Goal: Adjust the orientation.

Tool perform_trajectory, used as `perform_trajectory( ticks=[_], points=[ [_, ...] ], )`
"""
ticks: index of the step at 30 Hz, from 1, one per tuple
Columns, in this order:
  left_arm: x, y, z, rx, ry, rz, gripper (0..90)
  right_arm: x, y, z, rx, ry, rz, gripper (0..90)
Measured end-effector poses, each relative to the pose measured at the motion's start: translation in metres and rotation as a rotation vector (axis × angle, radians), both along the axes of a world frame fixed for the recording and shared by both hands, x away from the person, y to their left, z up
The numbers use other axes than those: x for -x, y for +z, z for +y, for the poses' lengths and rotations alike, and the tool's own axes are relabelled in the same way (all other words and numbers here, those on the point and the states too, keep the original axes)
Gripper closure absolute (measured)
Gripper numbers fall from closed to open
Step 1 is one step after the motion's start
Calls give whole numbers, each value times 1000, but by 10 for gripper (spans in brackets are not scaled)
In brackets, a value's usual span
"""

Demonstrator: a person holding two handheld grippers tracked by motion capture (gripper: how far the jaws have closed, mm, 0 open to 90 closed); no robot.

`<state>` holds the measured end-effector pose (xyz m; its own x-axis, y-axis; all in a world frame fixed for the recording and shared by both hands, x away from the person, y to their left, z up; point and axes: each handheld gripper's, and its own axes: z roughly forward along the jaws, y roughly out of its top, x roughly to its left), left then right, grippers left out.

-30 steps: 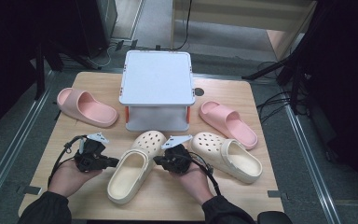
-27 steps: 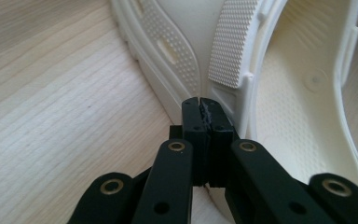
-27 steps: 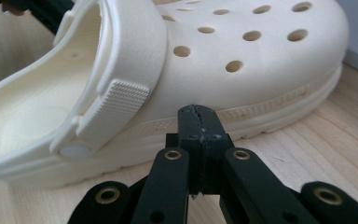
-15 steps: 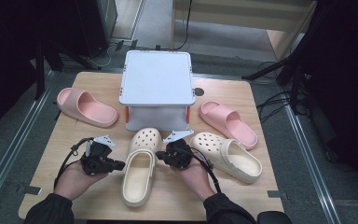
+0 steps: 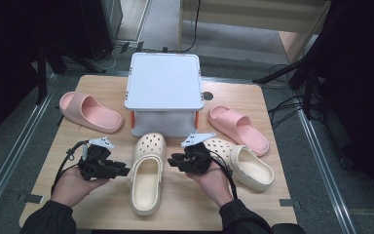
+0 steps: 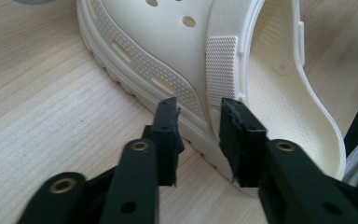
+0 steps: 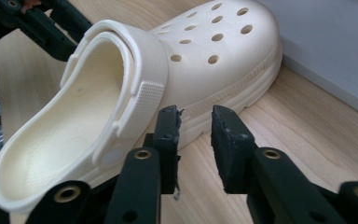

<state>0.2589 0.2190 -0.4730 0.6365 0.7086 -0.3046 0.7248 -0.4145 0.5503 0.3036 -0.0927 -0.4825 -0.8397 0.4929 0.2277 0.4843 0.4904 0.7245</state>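
My left gripper (image 5: 122,170) sits at lower left of the high view, its jaws just opened to a middling gap; in the left gripper view they straddle the near side wall of the cream clog (image 6: 223,70) without pressing it. My right gripper (image 5: 171,161) is just right of centre, jaws likewise just parted and narrow, with bare wood between them in the right gripper view and the clog (image 7: 135,88) beside the left jaw. So I hold nothing now.

The clog (image 5: 147,170) lies at lower centre of the high view, toe up the frame toward the white box (image 5: 163,83), between my two grippers. Its mate (image 5: 241,163) lies at right of centre, angled off rather than parallel. Two pink slides (image 5: 90,111) (image 5: 238,127) flank the box.

What could go wrong, as I judge it: my left jaws are around the clog's wall, so pulling away sideways could catch the rim and twist the shoe out of line. My right jaw, so near the sole, could nudge the toe against the box
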Motion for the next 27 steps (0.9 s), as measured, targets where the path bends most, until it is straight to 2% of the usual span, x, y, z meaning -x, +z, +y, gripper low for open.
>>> perform_trajectory(
  ticks=[2, 4, 6, 8, 13, 17, 23, 27],
  points=[
    [-1, 1, 1, 9, -6, 2, 615, 1, 1, -3, -7, -1, 9, 699],
    [-3, 1, 2, 19, -12, -15, 547, 3, 5, -11, -18, 2, 17, 671],
    [-4, 1, 3, 17, -15, -20, 537, 3, 6, -15, -13, 5, 9, 659],
    [-7, 2, 4, 23, -15, -2, 525, 4, 7, -18, -11, 9, 7, 649],
    [-14, 3, 7, 39, -24, -13, 473, 10, 12, -34, -8, -4, 6, 638],
    [-19, 5, 8, 47, -24, -19, 464, 12, 14, -40, -4, -11, 7, 625],
    [-25, 10, 6, 56, -26, -49, 474, 17, 18, -52, 2, -14, 3, 621],
    [-28, 11, 4, 52, -39, -32, 485, 19, 21, -64, 0, -30, 6, 621]
  ],
)
